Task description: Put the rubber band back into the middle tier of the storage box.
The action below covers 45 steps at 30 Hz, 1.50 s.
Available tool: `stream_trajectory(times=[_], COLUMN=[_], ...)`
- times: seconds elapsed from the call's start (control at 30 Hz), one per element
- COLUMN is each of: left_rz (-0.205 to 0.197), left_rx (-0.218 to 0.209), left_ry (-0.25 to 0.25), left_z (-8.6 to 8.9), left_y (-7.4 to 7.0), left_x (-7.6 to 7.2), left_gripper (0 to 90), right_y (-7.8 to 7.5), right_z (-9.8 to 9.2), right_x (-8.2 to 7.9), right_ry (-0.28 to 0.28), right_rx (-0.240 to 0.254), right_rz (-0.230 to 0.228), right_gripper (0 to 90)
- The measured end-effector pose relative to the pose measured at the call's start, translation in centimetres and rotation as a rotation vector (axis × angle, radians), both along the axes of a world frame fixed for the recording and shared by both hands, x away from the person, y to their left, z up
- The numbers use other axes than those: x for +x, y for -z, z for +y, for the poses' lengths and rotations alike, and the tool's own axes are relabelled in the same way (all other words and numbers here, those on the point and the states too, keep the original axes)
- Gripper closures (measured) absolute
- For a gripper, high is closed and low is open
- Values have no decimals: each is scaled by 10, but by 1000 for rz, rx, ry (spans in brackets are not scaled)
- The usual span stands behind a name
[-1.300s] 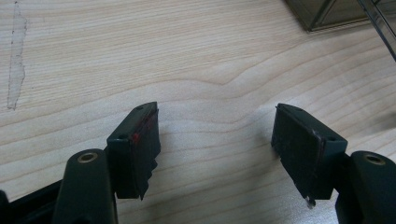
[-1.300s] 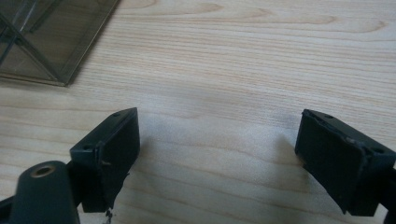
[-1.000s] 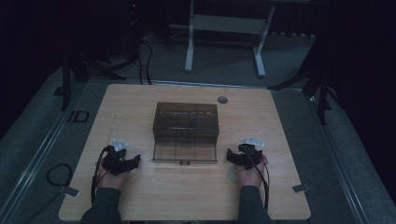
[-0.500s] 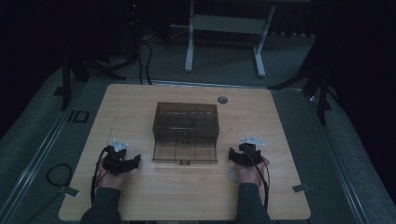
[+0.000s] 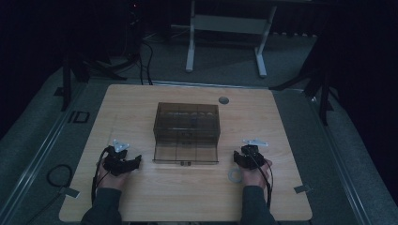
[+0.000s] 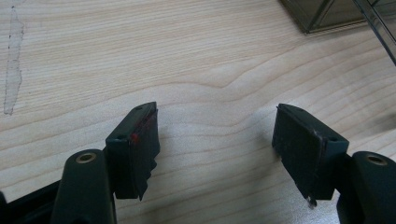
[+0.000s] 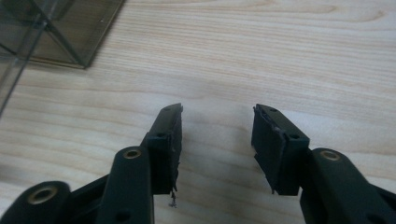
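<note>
while both grippers rest low on the wooden table (image 5: 141,108), nothing is held in either. the left gripper (image 5: 133,161) is seen at the near left of the high view, its jaws spread wide over bare wood in the left gripper view (image 6: 215,140); released, nothing between the pads. the right gripper (image 5: 240,157) is seen at the near right, its jaws parted somewhat less in the right gripper view (image 7: 217,140); also released, only wood grain in the gap.

the smoky clear plastic box (image 5: 187,129) is placed at the middle of the table, between the two grippers and a little farther from the person. dividers are seen inside it. a flat clear panel is laid out along its near edge, possibly a dropped front flap; this cannot be told for sure. a corner of the box is caught at the upper right of the left gripper view (image 6: 327,14) and at the upper left of the right gripper view (image 7: 60,32), apart from the jaws in both.

a small pale ring (image 5: 234,175) is noted on the table just beside the right hand; its nature cannot be told. a small round grey disc (image 5: 223,100) is set into the table beyond the box.

judged from this: work on the box is not yet begun. no contact is made, nothing is gripped. the approach and the first grasp are left to do.
</note>
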<state>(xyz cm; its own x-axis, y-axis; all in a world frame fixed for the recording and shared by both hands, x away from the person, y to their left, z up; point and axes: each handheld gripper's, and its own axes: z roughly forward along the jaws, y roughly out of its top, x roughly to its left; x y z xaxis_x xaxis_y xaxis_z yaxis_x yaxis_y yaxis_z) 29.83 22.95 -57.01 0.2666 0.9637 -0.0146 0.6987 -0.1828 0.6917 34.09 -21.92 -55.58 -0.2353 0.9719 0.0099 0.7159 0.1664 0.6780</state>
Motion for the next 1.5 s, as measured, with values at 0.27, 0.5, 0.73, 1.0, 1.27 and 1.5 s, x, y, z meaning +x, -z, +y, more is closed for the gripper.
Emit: stream_trajectory(times=[0.27,0.5,0.73,1.0,1.27,1.5], left_rz=[0,-2,1,0,2,3], left_rx=[0,-2,-1,-1,-1,-2], left_ry=[-1,-2,0,0,-1,-3], left_z=[0,0,0,0,0,0], left_y=[0,0,0,0,0,0], left_x=[0,0,0,-1,-1,-1], left_gripper=[317,316,317,317,317,317], right_y=[-8,-17,-29,-40,-50,-52], right_z=[-6,3,12,15,13,17], right_x=[-6,-10,-11,-14,-17,-17], right_ry=[-34,-89,-137,-172,-191,-217], right_rx=[4,-62,-112,-112,-106,-135], right_rz=[27,60,82,124,155,193], right_gripper=[612,625,617,619,621,623])
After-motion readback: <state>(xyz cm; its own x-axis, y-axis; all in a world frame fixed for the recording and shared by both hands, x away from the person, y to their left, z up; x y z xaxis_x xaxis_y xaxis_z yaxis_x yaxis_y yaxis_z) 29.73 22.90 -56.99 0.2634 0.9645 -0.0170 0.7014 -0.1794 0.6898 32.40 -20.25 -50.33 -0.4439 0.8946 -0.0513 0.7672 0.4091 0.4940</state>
